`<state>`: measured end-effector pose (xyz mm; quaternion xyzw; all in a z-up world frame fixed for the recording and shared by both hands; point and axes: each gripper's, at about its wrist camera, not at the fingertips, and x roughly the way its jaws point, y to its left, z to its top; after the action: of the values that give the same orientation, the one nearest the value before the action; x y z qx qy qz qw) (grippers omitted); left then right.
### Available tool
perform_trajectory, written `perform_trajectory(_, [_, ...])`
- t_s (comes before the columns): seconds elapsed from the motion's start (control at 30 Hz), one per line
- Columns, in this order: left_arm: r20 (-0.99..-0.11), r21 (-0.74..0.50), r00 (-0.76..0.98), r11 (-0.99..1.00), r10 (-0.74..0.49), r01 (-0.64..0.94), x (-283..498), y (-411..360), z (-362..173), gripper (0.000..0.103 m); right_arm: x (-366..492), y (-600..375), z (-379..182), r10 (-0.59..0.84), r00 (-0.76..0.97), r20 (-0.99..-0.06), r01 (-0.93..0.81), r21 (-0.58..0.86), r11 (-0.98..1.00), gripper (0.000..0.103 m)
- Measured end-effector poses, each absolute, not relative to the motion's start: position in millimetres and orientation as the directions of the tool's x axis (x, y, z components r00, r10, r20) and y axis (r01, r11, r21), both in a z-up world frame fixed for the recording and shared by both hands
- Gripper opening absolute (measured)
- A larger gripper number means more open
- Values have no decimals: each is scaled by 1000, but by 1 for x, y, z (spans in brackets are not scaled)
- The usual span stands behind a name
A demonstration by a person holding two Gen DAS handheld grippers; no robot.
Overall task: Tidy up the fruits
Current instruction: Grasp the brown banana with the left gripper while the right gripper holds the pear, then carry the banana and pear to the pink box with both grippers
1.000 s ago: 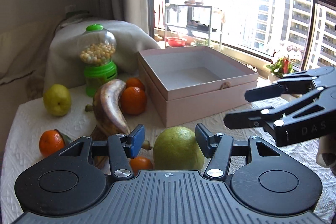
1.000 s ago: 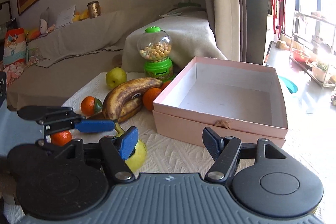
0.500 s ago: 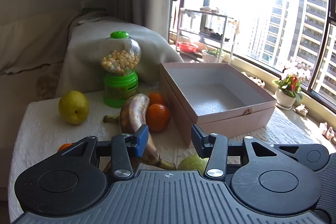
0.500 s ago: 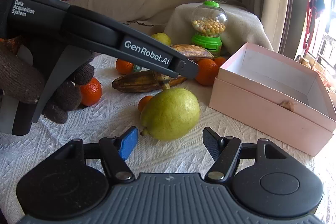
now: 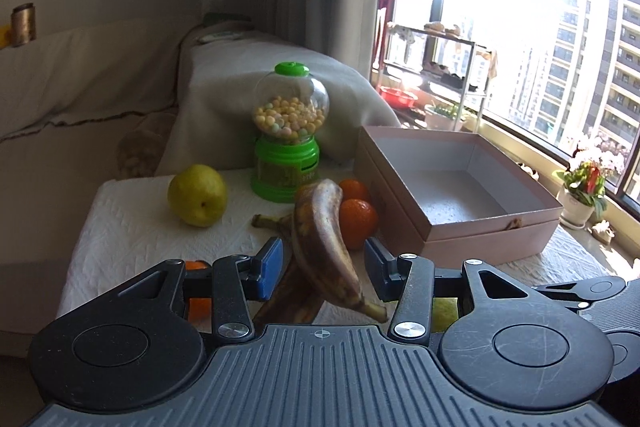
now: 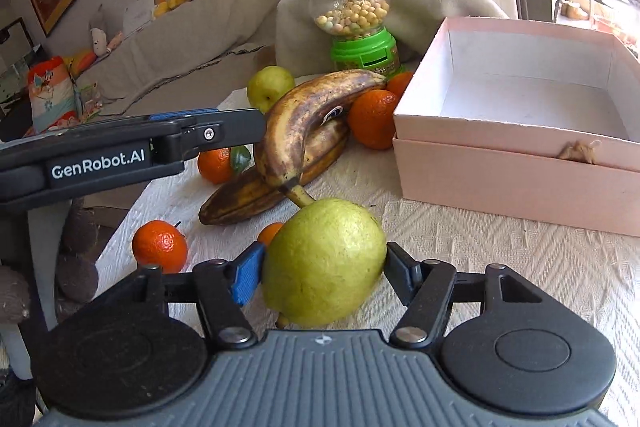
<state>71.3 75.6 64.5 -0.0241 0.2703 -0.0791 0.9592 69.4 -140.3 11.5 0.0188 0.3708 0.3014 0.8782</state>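
From the left wrist camera, the left gripper [image 5: 323, 269] is spread wide with nothing pinched in it. A brown spotty banana [image 5: 322, 247] lies in the gap between its two fingers, but the blue pad [image 5: 269, 263] on one side and the dark pad on the other side do not touch it. A second banana [image 5: 289, 297] lies under the first one, crossing it. Two oranges [image 5: 357, 217] sit just to the right of the bananas, close to the pink box [image 5: 480, 231]. The box is open and sits on the right part of the white tablecloth [image 5: 128, 223]. A yellow-green pear [image 5: 197, 195] sits alone to the left, and a green candy machine [image 5: 289, 133] stands behind the fruit. A bit of another orange [image 5: 199, 301] peeks out behind the left finger.

From the right wrist camera, the right gripper [image 6: 323, 273] is squeezing a big green pear [image 6: 325, 263]. The pear sits right between the fingers, and both pads press on its sides. Its back end is very near the stem of the top banana [image 6: 304, 123]. The left gripper's dark arm [image 6: 132, 151] reaches in from the left, and its tip is beside that banana. A small orange [image 6: 160, 246] lies on the cloth to the left of the held pear. The pink box [image 6: 520, 167] stands to the right, away from the pear.
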Motion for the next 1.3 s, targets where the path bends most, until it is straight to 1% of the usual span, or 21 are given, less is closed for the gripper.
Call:
perform_trajectory(0.13, [-514, -131, 842, 985, -163, 111, 72, 86, 66, 51, 29, -163, 11, 448, 656, -607, -528, 54, 847, 64])
perform_trajectory(0.23, [-511, -174, 838, 977, -193, 119, 76, 87, 68, 51, -1, -181, 8, 359, 744, -563, -490, -96, 866, 64])
perform_trajectory(0.33, [-514, -180, 831, 974, -213, 138, 87, 82, 69, 51, -17, -192, 0, 304, 778, -549, -459, -168, 872, 64])
perform_trajectory(0.4, [-521, -142, 833, 981, -188, 133, 98, 76, 70, 51, -21, -196, 0, 310, 788, -532, -456, -167, 874, 64])
perform_trajectory(0.53, [-552, -68, 824, 991, -132, 114, 118, 70, 69, 51, -21, -197, 0, 303, 792, -531, -451, -174, 875, 64])
perform_trajectory(0.6, [-569, -53, 813, 993, -119, 108, 126, 69, 65, 51, -21, -198, -1, 304, 791, -530, -453, -173, 875, 64])
perform_trajectory(0.67, [-590, -60, 798, 992, -123, 108, 134, 71, 58, 52, -22, -196, -1, 304, 791, -531, -453, -177, 874, 65])
perform_trajectory(0.77, [-593, -100, 789, 987, -160, 125, 139, 72, 49, 50, -23, -196, -2, 302, 791, -532, -452, -178, 874, 65])
perform_trajectory(0.83, [-609, -107, 773, 984, -176, 140, 141, 69, 43, 43, -22, -195, -2, 299, 790, -536, -451, -177, 875, 66])
perform_trajectory(0.93, [-619, -89, 766, 984, -174, 152, 142, 65, 38, 45, -18, -194, -3, 291, 780, -554, -448, -170, 878, 71])
perform_trajectory(1.1, [-632, -72, 758, 986, -162, 151, 136, 63, 44, 42, -10, -197, -6, 272, 765, -583, -428, -146, 892, 73])
perform_trajectory(1.13, [-631, -72, 758, 986, -162, 151, 133, 63, 45, 42, -8, -198, -7, 269, 764, -587, -421, -137, 897, 75])
perform_trajectory(1.23, [-621, -110, 760, 981, -194, 160, 117, 64, 48, 42, -5, -201, -7, 271, 756, -596, -413, -113, 904, 77])
perform_trajectory(1.3, [-618, -166, 751, 972, -233, 165, 103, 67, 52, 41, -4, -202, -8, 267, 759, -594, -407, -112, 907, 78])
